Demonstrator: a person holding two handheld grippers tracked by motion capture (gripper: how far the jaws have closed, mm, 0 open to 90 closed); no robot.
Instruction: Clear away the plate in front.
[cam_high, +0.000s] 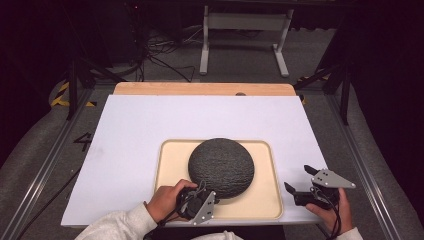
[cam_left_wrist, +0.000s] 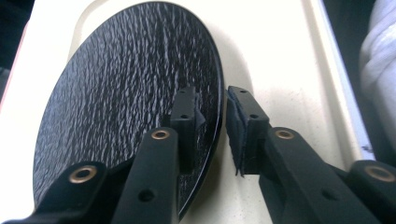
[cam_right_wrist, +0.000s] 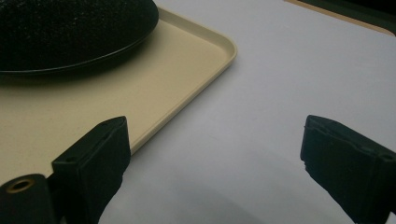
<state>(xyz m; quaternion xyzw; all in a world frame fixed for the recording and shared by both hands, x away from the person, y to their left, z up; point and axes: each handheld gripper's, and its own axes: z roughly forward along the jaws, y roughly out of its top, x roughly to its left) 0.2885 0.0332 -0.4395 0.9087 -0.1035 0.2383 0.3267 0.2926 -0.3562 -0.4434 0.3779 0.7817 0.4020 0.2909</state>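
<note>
Plate: a dark, rough-textured round plate (cam_high: 221, 167) lies upside down, dome up, on the beige tray (cam_high: 265, 150), which keeps its rim low and reachable from the side.
Left claw (cam_left_wrist: 212, 114): at the plate's near rim, 1 jaw over the textured back, the other outside the edge; a narrow gap remains, so apparently straddling, not yet clamped.
Right claw (cam_right_wrist: 212, 154): jaws wide apart, holding nothing, over the white table (cam_high: 150, 120) just beside the tray's right edge, likely waiting.

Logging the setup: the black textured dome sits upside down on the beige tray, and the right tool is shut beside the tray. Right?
Not quite: the right tool is open, jaws wide apart, as the right gripper view shows. The black textured dome does sit on the beige tray.
</note>
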